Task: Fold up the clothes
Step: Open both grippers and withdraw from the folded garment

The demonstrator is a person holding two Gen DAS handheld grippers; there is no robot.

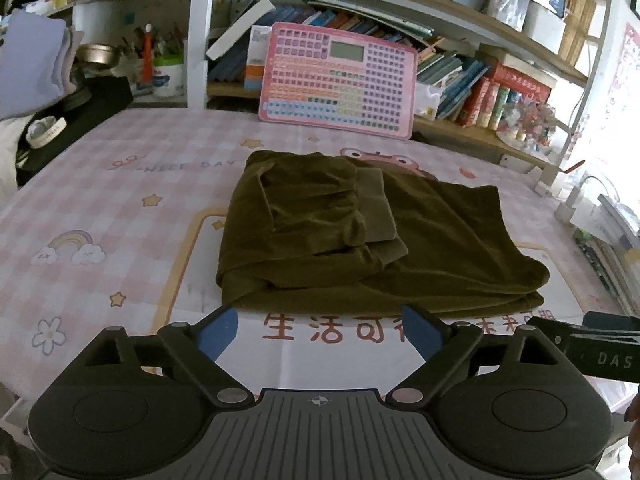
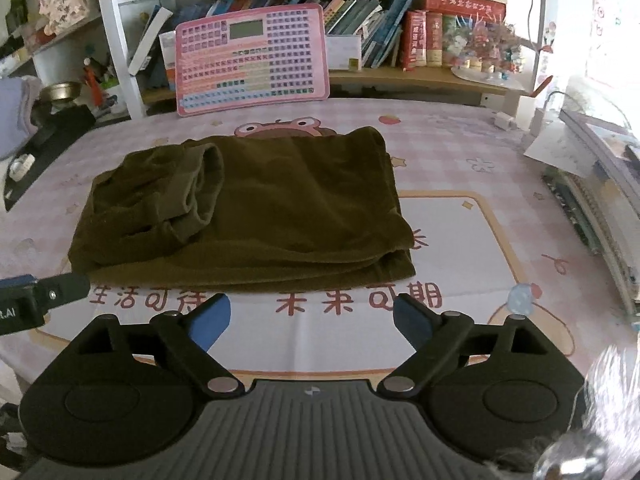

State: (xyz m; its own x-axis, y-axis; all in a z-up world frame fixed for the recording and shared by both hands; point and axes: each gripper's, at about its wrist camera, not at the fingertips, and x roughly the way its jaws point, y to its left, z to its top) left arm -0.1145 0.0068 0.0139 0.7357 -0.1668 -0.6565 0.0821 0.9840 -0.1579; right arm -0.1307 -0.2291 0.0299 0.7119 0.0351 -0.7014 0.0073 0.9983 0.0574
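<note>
Left wrist view: the olive-brown garment [image 1: 360,236] lies folded into a compact rectangle at the middle of the surface [image 1: 120,184], its ribbed cuffs [image 1: 376,204] turned in on top toward the left side. Layered edges show along the near right corner — several thicknesses stacked, consistent with a fold judged largely complete. The cuffs sit slightly bunched, probably tucked inward to keep the bundle's outline square.

Left gripper [image 1: 322,332] stands spread wide and empty, just short of the garment's near edge; neither blue pad [image 1: 218,332] touches cloth. Right gripper [image 2: 310,320] is likewise released with nothing between its jaws, also near the near edge and apart from it, toward the garment's right half. Each gripper's tip intrudes at the side of the other's view, so the two are side by side.

Both tools point down toward the bundle from the near side, a posture judged to suit either a final inspection or one more fold.

Beyond the garment, a pink keyboard toy [image 1: 338,80] leans against the bookshelf [image 1: 480,92] at the far edge, well clear of the work. A dark tray [image 1: 76,120] occupies the far left.
</note>
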